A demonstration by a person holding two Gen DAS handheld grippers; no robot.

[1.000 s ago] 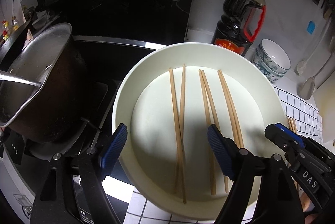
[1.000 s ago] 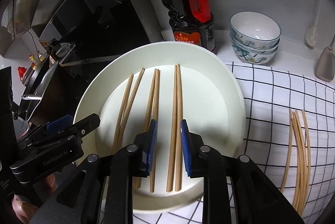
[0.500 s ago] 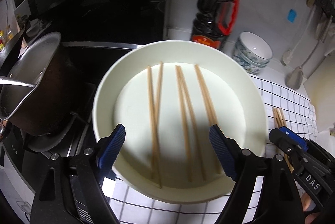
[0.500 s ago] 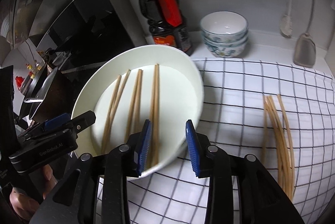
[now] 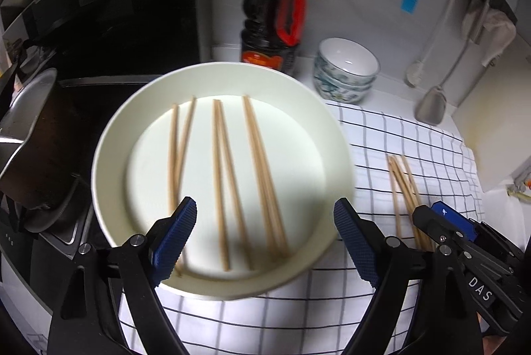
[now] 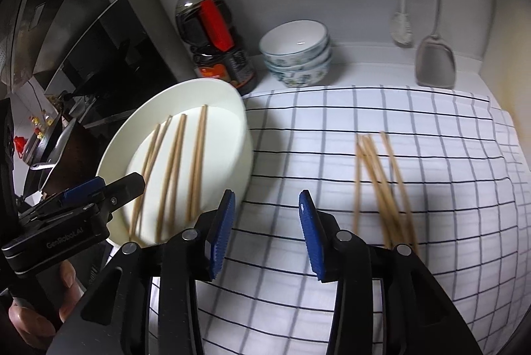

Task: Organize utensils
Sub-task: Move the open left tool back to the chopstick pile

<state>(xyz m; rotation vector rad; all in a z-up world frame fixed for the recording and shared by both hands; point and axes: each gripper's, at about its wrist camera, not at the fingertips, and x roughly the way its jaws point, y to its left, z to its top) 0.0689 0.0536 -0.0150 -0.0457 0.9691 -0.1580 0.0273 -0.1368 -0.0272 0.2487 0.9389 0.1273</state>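
Both tongs are seen spread apart and clamped on nothing. From the left wrist view, the left gripper (image 5: 265, 237) is held above the near rim of a white plate (image 5: 113, 139), on which three pairs of chopsticks (image 5: 229, 182) are laid side by side. A loose bundle of chopsticks (image 5: 403, 189) is seen on the checked cloth (image 5: 398, 136) to the right. From the right wrist view, the right gripper (image 6: 267, 234) is held over the cloth (image 6: 332, 129), between the plate (image 6: 239, 136) and the loose chopsticks (image 6: 381, 185). A sauce bottle (image 6: 212, 36) and stacked bowls (image 6: 297, 53) are set by the wall.
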